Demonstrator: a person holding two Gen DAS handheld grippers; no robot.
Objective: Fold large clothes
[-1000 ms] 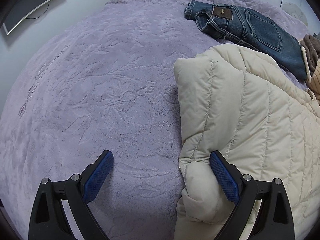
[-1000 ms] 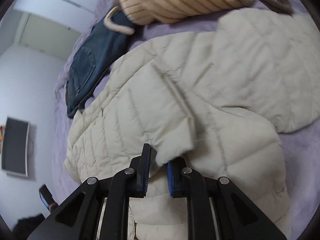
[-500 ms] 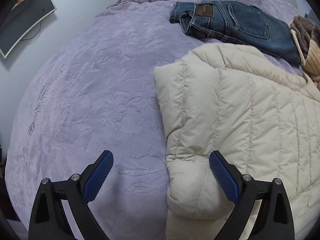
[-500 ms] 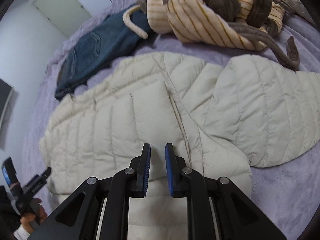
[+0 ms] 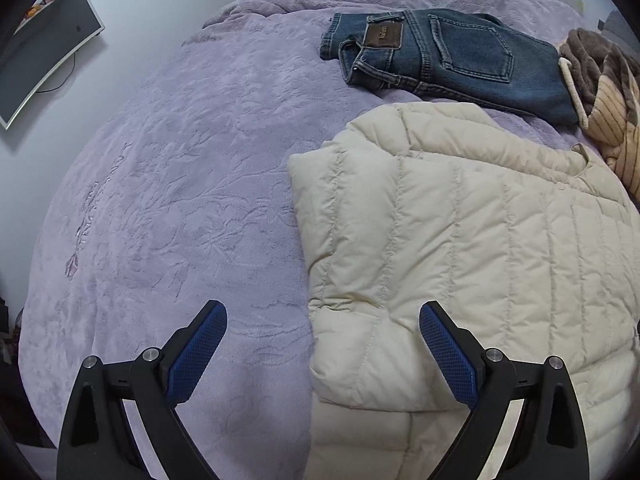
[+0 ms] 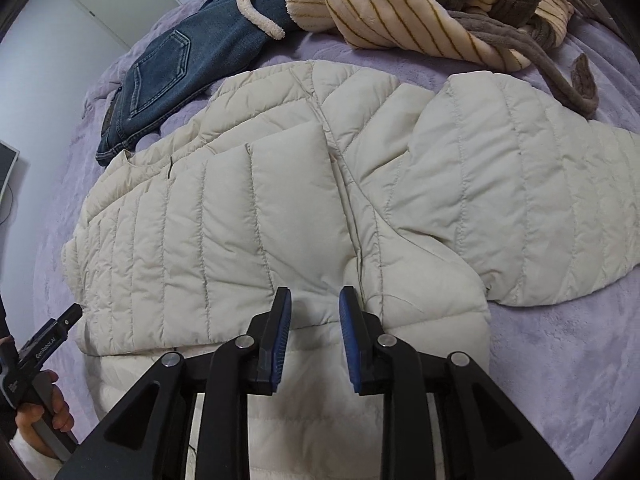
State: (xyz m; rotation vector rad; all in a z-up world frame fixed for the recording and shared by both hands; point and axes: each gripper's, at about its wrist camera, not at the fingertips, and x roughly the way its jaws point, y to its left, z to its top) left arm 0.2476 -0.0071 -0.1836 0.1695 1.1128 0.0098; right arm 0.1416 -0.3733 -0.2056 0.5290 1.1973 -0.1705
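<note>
Lavender bed carrying cream puffer jacket, one sleeve lying folded across body. Right gripper fingers opening, nothing between. Left gripper fingers spread wide, empty. Next likely: grabbing outstretched sleeve, folding inward.

"GenRobot.AI" is printed on the left gripper.

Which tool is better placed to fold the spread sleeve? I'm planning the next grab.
Right, probably. The right tool hangs over the jacket, jaws opening and empty, nearer the spread sleeve. The left tool straddles the opposite, folded edge.
</note>
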